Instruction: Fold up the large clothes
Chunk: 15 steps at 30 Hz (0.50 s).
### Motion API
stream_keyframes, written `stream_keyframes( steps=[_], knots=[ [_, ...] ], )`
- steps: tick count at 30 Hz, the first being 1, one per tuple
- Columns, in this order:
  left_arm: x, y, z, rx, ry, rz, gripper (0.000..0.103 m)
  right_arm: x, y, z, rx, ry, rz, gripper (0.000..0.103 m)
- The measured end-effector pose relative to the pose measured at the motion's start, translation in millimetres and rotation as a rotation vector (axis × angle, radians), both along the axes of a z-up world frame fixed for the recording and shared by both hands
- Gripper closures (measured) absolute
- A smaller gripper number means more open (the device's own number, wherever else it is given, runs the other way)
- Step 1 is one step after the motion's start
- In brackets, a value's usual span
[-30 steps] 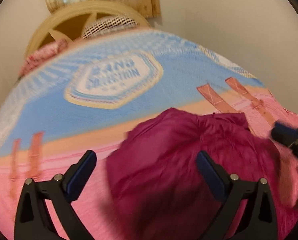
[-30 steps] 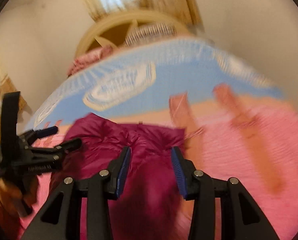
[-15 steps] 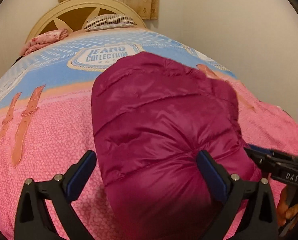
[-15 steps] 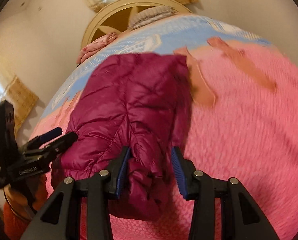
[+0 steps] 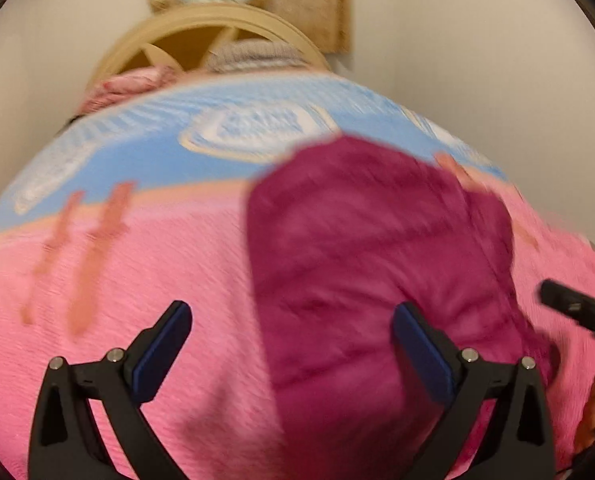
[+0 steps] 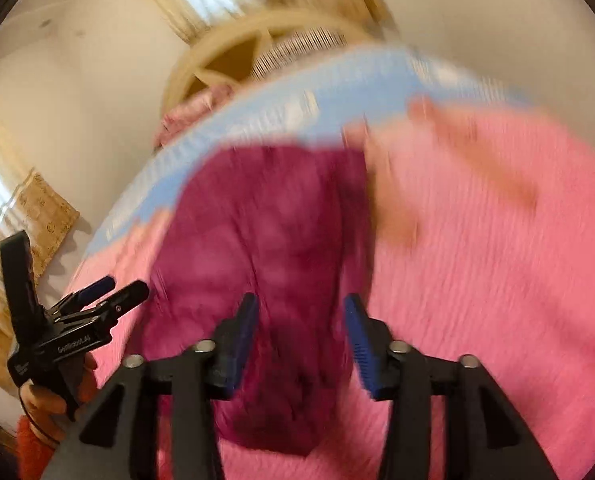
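Note:
A magenta puffer jacket [image 5: 377,264] lies folded into a compact oblong on the pink and blue bedspread [image 5: 157,264]; it also shows in the right wrist view [image 6: 265,248]. My left gripper [image 5: 293,344] is open wide and empty, above the jacket's near left part. My right gripper [image 6: 301,332] is open and empty, its jaws on either side of the jacket's near end, above it. Each gripper shows in the other's view, the left one [image 6: 97,300] and the right one [image 5: 577,308]. Both views are blurred.
The bedspread [image 6: 477,280] covers the bed. A beige headboard [image 5: 217,36] with a striped pillow [image 5: 253,52] and a pink bundle [image 5: 133,84] stands at the far end. Walls and curtains lie behind. The person's hand [image 6: 45,404] holds the left gripper.
Both grippers have pulled back and up from the jacket. The jacket looks smaller and farther than half a second ago. The right gripper's jaws stand wider apart.

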<state>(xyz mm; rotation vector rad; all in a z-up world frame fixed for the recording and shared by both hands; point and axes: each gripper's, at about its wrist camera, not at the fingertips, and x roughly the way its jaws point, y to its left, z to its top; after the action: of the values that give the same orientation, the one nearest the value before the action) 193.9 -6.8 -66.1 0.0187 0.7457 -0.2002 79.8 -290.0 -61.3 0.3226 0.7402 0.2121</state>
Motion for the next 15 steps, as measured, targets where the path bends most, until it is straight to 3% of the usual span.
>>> stream_keyframes(
  steps=[1, 2, 6, 15],
  knots=[
    [6.7, 4.5, 4.5, -0.006, -0.009, 0.016, 0.0, 5.4, -1.1, 7.2, 0.005, -0.027, 0.01, 0.015],
    [13.2, 7.0, 6.7, 0.0, -0.013, 0.033, 0.0, 13.0, -2.6, 14.4, 0.023, -0.055, 0.018, 0.011],
    [34.8, 9.2, 1.7, 0.023, -0.016, 0.062, 0.0, 47.6, 5.8, 11.7, 0.009, -0.017, 0.055, 0.011],
    [64.6, 0.6, -24.4, 0.027, 0.054, 0.077, 0.0, 109.5, 3.8, -33.0, -0.1, 0.074, 0.075, 0.011]
  ],
)
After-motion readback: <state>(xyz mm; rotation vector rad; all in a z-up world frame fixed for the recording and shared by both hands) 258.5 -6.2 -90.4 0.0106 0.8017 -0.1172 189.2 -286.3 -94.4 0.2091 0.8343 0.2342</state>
